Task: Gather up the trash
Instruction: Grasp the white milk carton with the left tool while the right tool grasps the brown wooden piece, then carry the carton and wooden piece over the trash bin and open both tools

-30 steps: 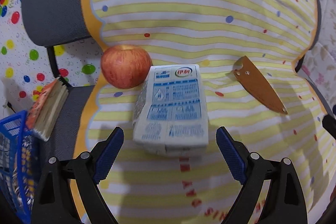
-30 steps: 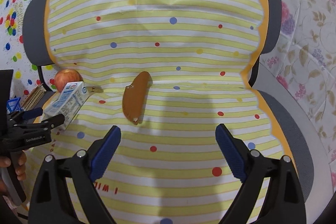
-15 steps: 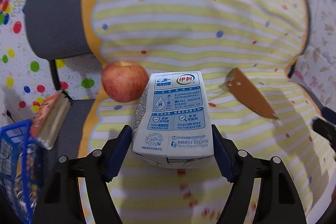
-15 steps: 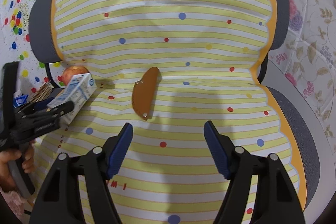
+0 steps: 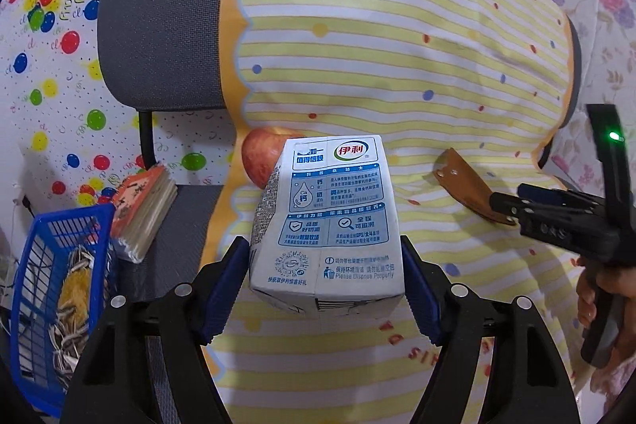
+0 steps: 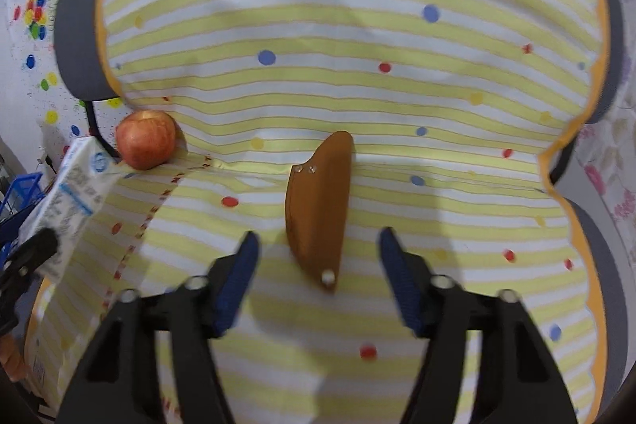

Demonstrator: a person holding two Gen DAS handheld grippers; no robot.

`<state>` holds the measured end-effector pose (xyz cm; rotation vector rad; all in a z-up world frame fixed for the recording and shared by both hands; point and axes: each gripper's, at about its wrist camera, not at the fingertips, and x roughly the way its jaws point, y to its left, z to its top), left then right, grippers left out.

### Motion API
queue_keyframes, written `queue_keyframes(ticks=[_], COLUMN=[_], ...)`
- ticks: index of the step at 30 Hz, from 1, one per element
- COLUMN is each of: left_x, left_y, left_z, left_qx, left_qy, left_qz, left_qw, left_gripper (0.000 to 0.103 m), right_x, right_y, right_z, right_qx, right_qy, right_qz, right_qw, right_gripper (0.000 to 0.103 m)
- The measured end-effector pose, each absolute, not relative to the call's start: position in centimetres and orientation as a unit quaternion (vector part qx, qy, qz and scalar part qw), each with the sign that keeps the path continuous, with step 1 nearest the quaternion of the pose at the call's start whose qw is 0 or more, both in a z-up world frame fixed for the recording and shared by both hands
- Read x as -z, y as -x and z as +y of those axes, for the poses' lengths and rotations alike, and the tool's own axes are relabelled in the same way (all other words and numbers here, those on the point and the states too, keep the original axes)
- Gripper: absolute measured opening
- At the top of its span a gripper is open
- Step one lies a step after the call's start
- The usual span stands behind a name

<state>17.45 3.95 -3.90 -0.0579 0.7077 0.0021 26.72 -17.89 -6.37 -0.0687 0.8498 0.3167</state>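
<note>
My left gripper (image 5: 324, 289) is shut on a white and blue milk carton (image 5: 330, 221), its blue pads pressed to both sides, and the carton hangs lifted off the striped cloth. The same carton (image 6: 67, 193) shows at the left edge of the right wrist view. My right gripper (image 6: 318, 265) is closing, with its jaws either side of the near end of a brown leather sheath (image 6: 318, 209) that lies flat on the cloth; the pads do not touch it. That sheath (image 5: 469, 185) appears at the right of the left wrist view, beside the right gripper (image 5: 516, 203).
A red apple (image 5: 258, 157) sits behind the carton on the yellow striped cloth (image 5: 397, 46) that covers a grey chair. A blue basket (image 5: 47, 289) holding scraps stands at the lower left, with a stack of booklets (image 5: 143, 209) beside it. A hand (image 5: 596, 297) holds the right gripper.
My left gripper shut on the carton and lifted it up off the cloth. My right gripper moved forward to the brown sheath and its jaws narrowed around it.
</note>
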Motion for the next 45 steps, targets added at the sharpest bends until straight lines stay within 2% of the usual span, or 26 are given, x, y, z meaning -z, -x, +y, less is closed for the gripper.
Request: queue_keyframes(ticks=[7,8,9,15,24,36,45], left_x=[4.5,4.5,4.6,4.3,3.1,2.4,2.7], left_y=[-18.4,-18.4,-18.4,-16.9,-10.0,-0.5,3.3], left_z=[4.0,3.9,3.8,3.2,1.1,-3.8,-7.2], left_qx=[-0.003,-0.003,0.001,0.006,0.036,0.09,0.159], left_qy=[0.022,0.022,0.025,0.019,0.018,-0.018,-0.017], left_qz=[0.347,0.348,0.35,0.351,0.337,0.308,0.311], left_qw=[0.938,0.937,0.936,0.936,0.941,0.947,0.937], left_gripper=[0.074,0.074,0.074,0.074,0.074,0.074,0.074], right_x=[8.2,8.5,8.8,7.8,2.0,1.6,1.2], right_y=[-31.5,-32.0,-32.4,-31.0,-17.0,-4.6,3.3], right_z=[-18.1,-18.2,-18.3,-18.7,-20.4,-23.9,-27.4], right_qx=[-0.151,-0.153,-0.159,-0.186,-0.18,-0.139,-0.103], right_qy=[-0.012,-0.019,-0.027,-0.067,-0.02,-0.048,-0.066], right_qz=[0.443,0.448,0.454,0.446,0.367,0.342,0.323], right_qw=[0.883,0.881,0.876,0.873,0.912,0.928,0.939], right_gripper=[0.052,0.049,0.04,0.017,0.014,0.014,0.014])
